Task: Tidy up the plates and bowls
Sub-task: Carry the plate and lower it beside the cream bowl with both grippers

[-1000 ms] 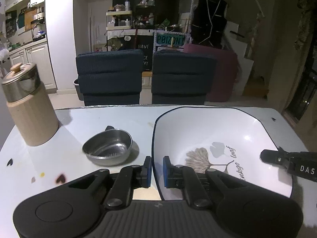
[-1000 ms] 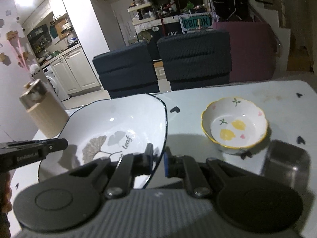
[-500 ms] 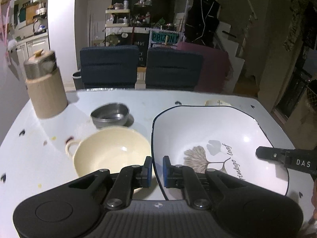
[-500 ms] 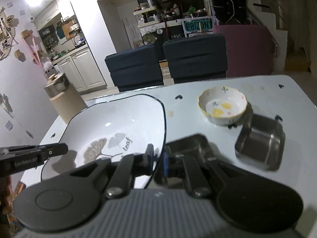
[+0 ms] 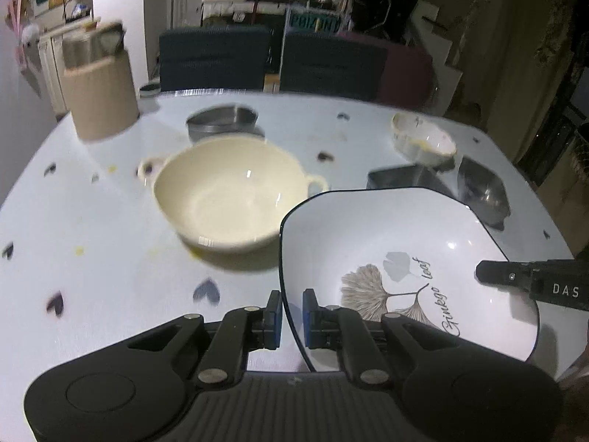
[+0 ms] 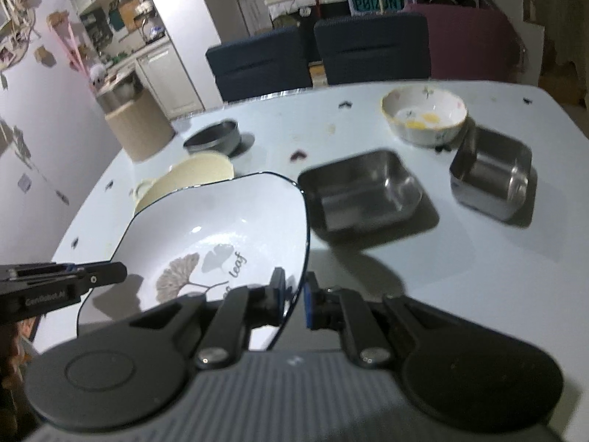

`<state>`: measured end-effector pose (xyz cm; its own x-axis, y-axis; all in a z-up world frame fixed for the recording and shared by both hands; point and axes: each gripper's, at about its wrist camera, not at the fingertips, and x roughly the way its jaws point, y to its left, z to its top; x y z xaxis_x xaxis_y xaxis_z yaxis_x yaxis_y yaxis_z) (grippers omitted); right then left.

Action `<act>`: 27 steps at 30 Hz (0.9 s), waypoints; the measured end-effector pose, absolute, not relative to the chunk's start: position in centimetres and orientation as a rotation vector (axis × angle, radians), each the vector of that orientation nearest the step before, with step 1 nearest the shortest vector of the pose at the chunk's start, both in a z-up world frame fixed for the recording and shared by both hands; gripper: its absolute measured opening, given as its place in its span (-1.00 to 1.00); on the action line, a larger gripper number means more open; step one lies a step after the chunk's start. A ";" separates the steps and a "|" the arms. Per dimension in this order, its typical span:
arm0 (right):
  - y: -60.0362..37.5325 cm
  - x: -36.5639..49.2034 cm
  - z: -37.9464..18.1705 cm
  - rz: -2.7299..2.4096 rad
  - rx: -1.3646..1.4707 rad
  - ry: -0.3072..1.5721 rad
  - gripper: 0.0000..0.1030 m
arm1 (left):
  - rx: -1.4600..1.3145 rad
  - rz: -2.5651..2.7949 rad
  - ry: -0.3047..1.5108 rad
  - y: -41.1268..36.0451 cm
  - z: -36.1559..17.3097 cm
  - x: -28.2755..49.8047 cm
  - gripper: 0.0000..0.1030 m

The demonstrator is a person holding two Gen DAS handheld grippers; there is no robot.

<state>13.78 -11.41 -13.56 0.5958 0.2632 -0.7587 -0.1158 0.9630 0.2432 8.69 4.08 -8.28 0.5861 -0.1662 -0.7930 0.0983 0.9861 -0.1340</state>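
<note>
A large white plate with a black rim and a ginkgo leaf print [image 5: 397, 243] [image 6: 221, 228] hangs above the table, carried by both grippers. My left gripper [image 5: 292, 316] is shut on its left rim. My right gripper [image 6: 294, 296] is shut on its right rim. Each gripper's fingers [image 5: 515, 278] [image 6: 73, 276] show at the far side of the plate in the other's view. A cream two-handled bowl [image 5: 224, 191] [image 6: 195, 173] sits just beyond the plate's left part.
On the white table [image 5: 92, 276] stand a round steel bowl [image 5: 221, 119], a floral bowl with a yellow rim [image 6: 423, 114], two square steel trays [image 6: 360, 191] [image 6: 493, 173] and a beige canister [image 5: 99, 88]. Two dark chairs [image 5: 213, 59] stand behind the table.
Both grippers, still shut on the plate, have pulled back toward the near edge and sunk a little. The cream bowl and the steel trays have come into view beyond it.
</note>
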 end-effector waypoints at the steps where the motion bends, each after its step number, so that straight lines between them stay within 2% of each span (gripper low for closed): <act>1: -11.2 13.4 -14.0 0.223 0.167 0.917 -0.76 | -0.084 -0.154 0.944 4.3 -8.8 8.6 -0.77; 11: -8.4 13.5 -17.5 0.223 0.116 1.019 -0.76 | -0.079 -0.139 1.006 6.0 -12.4 8.6 -0.76; 27: -6.1 15.0 -18.9 0.197 0.057 1.087 -0.75 | 0.022 -0.140 1.031 6.2 -14.7 11.3 -0.74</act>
<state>15.01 -6.12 -18.88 0.4499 0.1871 -0.8733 -0.1313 0.9810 0.1425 11.30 6.22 -14.71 0.5061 -0.1058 -0.8560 0.1267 0.9908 -0.0475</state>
